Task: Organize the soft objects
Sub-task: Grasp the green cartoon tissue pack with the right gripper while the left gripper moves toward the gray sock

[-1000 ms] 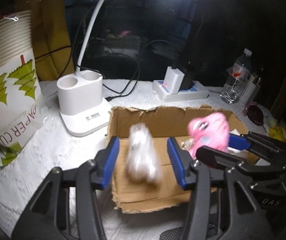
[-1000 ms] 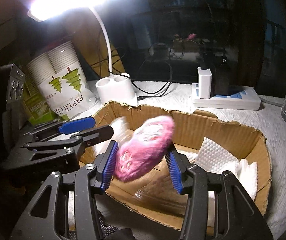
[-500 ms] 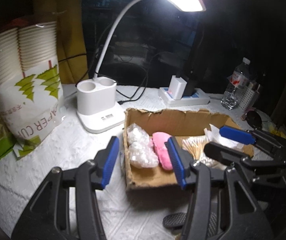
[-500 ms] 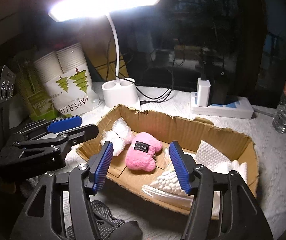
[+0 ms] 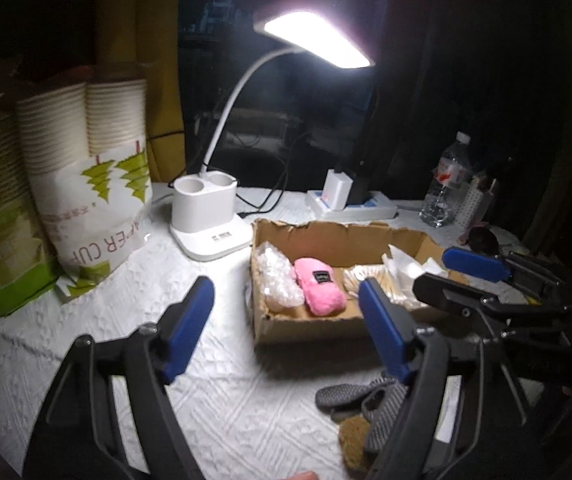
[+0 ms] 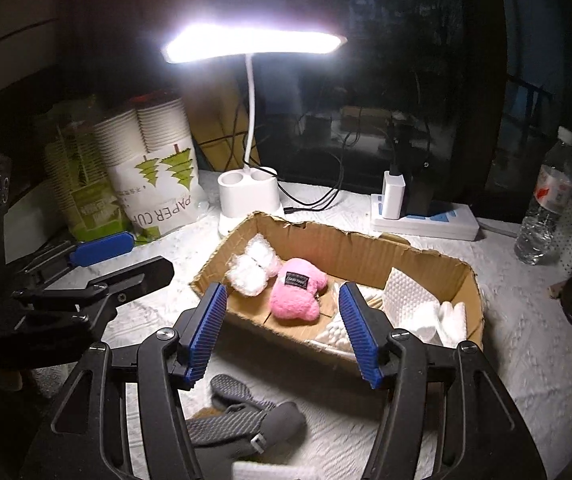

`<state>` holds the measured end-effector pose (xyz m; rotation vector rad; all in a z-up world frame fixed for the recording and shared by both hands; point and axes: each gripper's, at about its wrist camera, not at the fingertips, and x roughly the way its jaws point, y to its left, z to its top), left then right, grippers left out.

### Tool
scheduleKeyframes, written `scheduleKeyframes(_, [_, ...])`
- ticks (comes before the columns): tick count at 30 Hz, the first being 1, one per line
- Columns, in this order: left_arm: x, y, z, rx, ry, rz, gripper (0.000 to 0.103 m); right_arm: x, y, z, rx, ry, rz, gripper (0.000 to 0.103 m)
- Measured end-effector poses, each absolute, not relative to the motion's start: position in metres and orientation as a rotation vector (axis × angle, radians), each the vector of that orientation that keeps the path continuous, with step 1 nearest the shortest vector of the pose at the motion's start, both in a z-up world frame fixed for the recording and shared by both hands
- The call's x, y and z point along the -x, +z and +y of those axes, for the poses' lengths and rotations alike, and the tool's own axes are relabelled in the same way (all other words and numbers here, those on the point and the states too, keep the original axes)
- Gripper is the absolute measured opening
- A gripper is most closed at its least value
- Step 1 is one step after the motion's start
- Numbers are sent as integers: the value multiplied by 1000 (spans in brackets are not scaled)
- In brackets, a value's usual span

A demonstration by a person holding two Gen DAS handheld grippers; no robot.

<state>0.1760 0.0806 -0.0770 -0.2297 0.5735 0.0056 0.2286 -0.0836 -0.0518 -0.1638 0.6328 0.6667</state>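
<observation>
An open cardboard box (image 5: 297, 328) (image 6: 365, 248) holds a clear bag of white cotton balls (image 5: 280, 276) (image 6: 252, 266) at its left end, a pink plush toy (image 5: 319, 286) (image 6: 295, 294) beside it, cotton swabs (image 6: 335, 334) and white tissue (image 6: 417, 306). My left gripper (image 5: 286, 330) is open and empty, pulled back in front of the box. My right gripper (image 6: 284, 330) is open and empty, above the box's near wall. A grey knitted glove (image 5: 361, 398) (image 6: 242, 420) lies on the white cloth in front of the box.
A white desk lamp base (image 5: 206, 216) (image 6: 248, 196) stands behind the box. A bag of paper cups (image 5: 98, 200) (image 6: 158, 184) is at the left. A power strip with charger (image 5: 351, 206) (image 6: 421, 216) and a water bottle (image 5: 443, 186) (image 6: 545, 208) are at the back right.
Both grippers opened and let go: the cotton bag and the pink plush now lie in the box. Both grippers have drawn back and up from the box.
</observation>
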Motion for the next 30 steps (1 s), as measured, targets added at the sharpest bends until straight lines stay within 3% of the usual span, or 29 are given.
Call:
scheduleKeyframes(17, [-118, -63, 62, 208, -29, 536, 76, -162, -35, -103, 170, 638, 579, 62])
scheduleKeyframes(30, [-98, -82, 30, 182, -56, 585, 76, -131, -56, -138, 147, 599, 606, 62])
